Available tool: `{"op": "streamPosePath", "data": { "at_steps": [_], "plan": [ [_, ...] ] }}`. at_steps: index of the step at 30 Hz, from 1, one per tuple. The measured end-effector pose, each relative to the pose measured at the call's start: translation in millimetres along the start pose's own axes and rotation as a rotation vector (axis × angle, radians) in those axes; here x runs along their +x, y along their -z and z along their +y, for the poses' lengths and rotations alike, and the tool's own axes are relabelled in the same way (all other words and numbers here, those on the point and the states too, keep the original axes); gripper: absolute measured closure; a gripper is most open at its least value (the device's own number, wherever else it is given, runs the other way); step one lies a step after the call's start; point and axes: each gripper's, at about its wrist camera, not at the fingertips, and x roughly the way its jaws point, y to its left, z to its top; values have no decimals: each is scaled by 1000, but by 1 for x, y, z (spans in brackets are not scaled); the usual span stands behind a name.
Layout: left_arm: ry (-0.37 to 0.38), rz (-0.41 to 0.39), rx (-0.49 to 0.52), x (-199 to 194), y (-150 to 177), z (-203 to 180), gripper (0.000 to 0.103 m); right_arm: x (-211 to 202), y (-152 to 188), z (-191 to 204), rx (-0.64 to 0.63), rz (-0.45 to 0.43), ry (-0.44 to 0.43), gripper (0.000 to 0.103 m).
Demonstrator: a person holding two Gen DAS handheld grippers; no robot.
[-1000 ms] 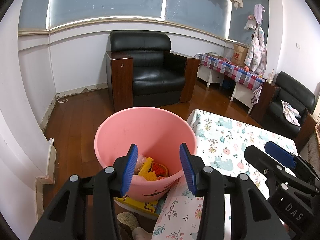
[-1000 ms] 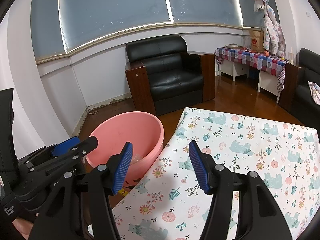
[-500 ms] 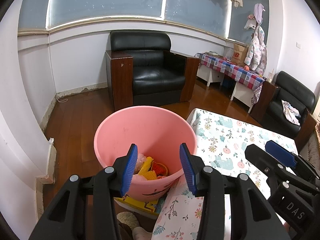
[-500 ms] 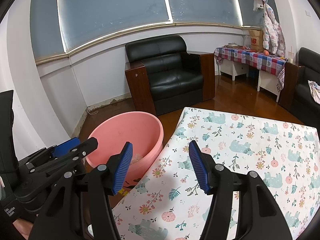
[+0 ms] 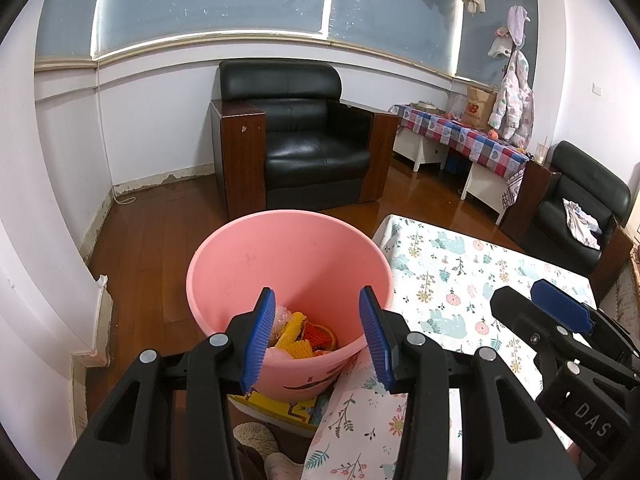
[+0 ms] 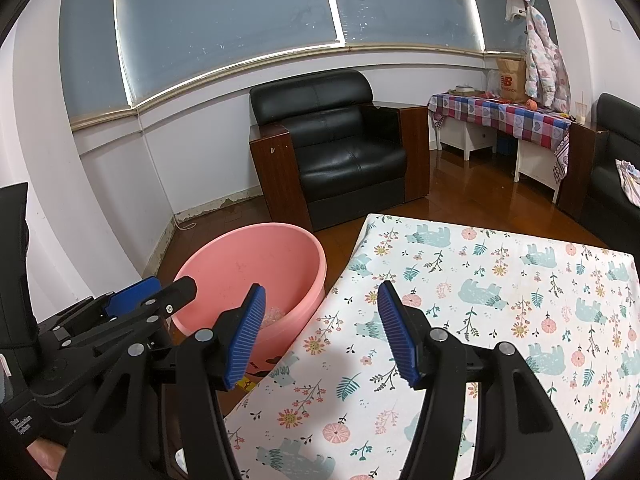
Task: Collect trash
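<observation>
- Two sets of tongs are mine, and both stand released with nothing between their ribbed blue pads.
- My left tongs (image 5: 317, 334) hang over the near rim of the round pink plastic bucket (image 5: 256, 264), pointing down into it; the pads sit apart on either side of the opening and touch nothing.
- At the bottom of that bucket lies the collected trash (image 5: 300, 338): yellow and orange crumpled pieces beside a bit of clear bubbly wrap. I cannot tell exactly what each piece is.
- The pink bucket stands on the brown wooden floor (image 5: 152, 240), just beside the left edge of the desk, with a yellow printed box (image 5: 276, 407) under or against its base; which of the two I cannot tell.
- My right tongs (image 6: 320, 334) hover above the desk's white cloth printed with teal bears and pink flowers (image 6: 500, 280), near its left edge, the left pad lined up over the bucket's side.
- In the left wrist view my right tongs show at the lower right, above the same cloth; in the right wrist view my left tongs show at the lower left, close to the bucket's rim.
- Beyond the bucket a black leather armchair with dark wooden sides (image 5: 300, 136) stands against the white wall.
- Farther right a low white table under a red and blue chequered cloth (image 5: 460, 136) carries a brown paper bag (image 5: 478, 108).
</observation>
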Motion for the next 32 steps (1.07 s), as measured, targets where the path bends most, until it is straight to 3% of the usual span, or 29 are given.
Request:
{"op": "streamPosePath", "data": {
  "at_steps": [32],
  "plan": [
    [-7, 14, 8, -6, 11, -2, 60, 4, 6, -6, 25, 13, 1, 44]
  ]
}}
